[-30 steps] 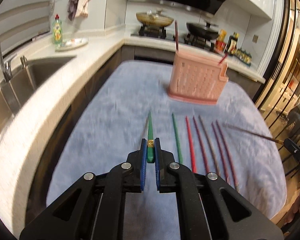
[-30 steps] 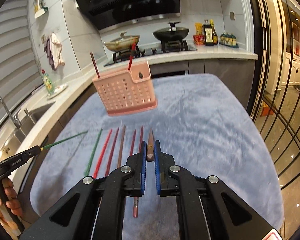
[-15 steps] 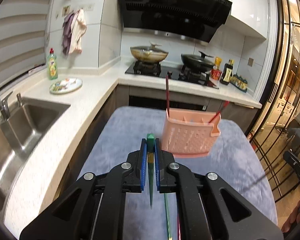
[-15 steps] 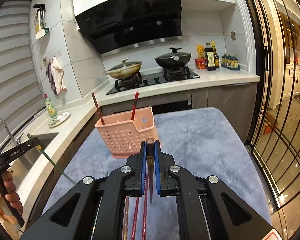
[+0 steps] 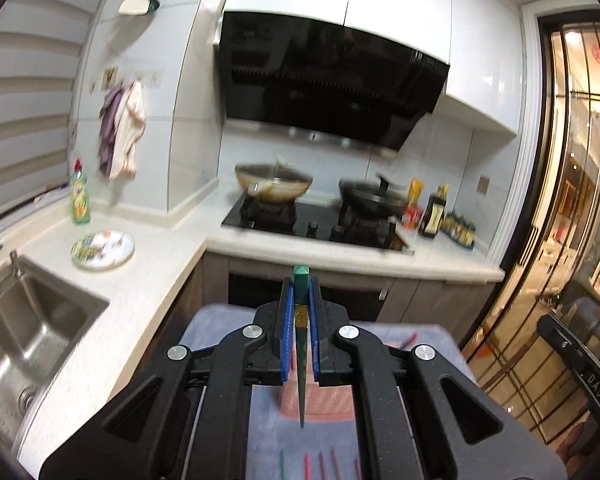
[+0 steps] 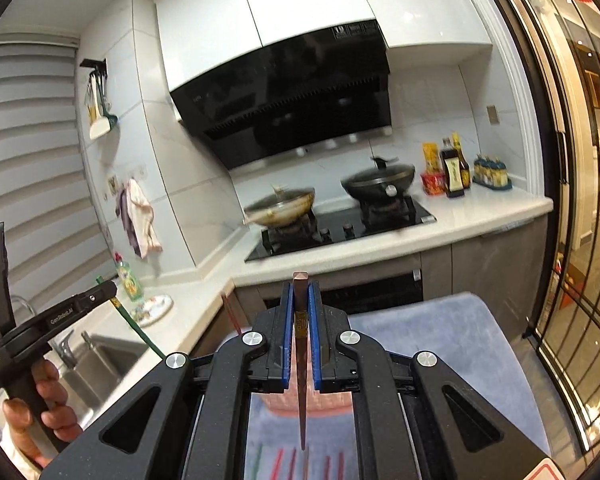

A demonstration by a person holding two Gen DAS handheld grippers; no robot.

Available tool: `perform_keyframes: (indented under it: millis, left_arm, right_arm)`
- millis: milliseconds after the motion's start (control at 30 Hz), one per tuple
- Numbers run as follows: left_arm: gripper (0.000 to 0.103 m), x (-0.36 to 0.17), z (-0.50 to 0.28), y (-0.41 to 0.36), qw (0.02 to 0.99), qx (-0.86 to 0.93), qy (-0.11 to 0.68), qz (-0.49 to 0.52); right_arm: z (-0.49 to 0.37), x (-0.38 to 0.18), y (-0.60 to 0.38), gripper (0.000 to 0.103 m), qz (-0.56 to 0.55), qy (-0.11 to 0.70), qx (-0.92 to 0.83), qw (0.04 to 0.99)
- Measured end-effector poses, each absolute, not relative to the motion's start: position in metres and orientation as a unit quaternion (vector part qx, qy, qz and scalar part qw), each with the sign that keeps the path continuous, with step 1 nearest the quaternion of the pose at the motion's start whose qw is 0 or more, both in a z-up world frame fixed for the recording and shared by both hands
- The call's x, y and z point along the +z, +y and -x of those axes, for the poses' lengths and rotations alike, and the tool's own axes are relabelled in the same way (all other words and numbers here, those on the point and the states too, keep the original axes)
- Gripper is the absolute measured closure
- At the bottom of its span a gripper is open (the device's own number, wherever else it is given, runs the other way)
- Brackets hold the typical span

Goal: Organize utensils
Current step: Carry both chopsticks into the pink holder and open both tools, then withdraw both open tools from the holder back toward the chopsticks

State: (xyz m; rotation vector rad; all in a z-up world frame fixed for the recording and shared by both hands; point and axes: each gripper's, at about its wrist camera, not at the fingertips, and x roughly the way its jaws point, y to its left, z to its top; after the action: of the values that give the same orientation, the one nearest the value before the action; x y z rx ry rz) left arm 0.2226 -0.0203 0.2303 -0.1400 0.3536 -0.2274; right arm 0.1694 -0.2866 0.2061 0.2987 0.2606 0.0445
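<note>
- Clamping a green chopstick (image 5: 300,364) between its blue pads, the left gripper (image 5: 300,304) holds the stick upright, square butt on top and thin point hanging low over the pink basket (image 5: 320,402).
- The right gripper (image 6: 300,304) is pressed together the same way on a brown chopstick (image 6: 301,368), four-sided at the top and tapering to a point above the basket (image 6: 328,400).
- Both grippers are matte black plastic with round silver screw heads.
- The basket is pink plastic and mostly hidden behind the gripper bodies; one red chopstick (image 6: 231,312) sticks out of it at far left in the right view.
- Loose chopsticks lie on the fuzzy blue-grey cloth (image 6: 440,336) at the near edge: about four blurred tips show in each view, one green and the rest reddish.
- Two pans sit on the black stove (image 5: 320,224) at the far counter: one brassy wok (image 5: 274,182) and one dark lidded pan (image 5: 374,198).
- Only the right view shows the person's left hand (image 6: 40,404) gripping the left tool's handle, near the steel sink (image 6: 100,360).
- Only the left view shows the sink basin and drain (image 5: 24,344) clearly.
</note>
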Motion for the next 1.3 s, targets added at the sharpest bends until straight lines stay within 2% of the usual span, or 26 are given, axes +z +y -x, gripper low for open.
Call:
perform_keyframes:
  millis: [133,300,833,900,933,1033,1200,1300]
  left_arm:
    - [0.096,0.249,-0.248,-0.034,0.980,-0.110,0.153,0.067]
    - [0.096,0.251,-0.281,-0.047,0.980,-0.110,0.154,0.067]
    - [0.095,0.156,-0.332,-0.058,0.961,-0.112,0.243,0.064]
    - [0.092,0.153,-0.330,-0.057,0.962,-0.105,0.242,0.063]
    - [0.083,0.152,-0.328,-0.057,0.963,-0.102,0.242,0.061]
    - [0.071,0.152,-0.320,-0.056,0.964,-0.097,0.241,0.055]
    - [0.062,0.156,-0.298,-0.055,0.968,-0.090,0.231,0.040]
    - [0.059,0.160,-0.282,-0.053,0.970,-0.085,0.226,0.032]
  right_arm:
    - [-0.206,0.231,-0.284,0.096,-0.152,0.102,0.023,0.983]
    - [-0.248,0.234,-0.281,0.096,-0.160,0.100,0.019,0.982]
    - [-0.306,0.138,-0.277,0.095,-0.151,0.196,0.017,0.969]
    - [-0.302,0.136,-0.276,0.088,-0.147,0.193,0.011,0.970]
    - [-0.301,0.137,-0.276,0.086,-0.146,0.192,0.012,0.970]
    - [-0.291,0.141,-0.275,0.076,-0.145,0.184,0.012,0.972]
    - [-0.265,0.151,-0.272,0.060,-0.136,0.168,0.014,0.976]
    - [-0.245,0.155,-0.268,0.056,-0.127,0.162,0.018,0.978]
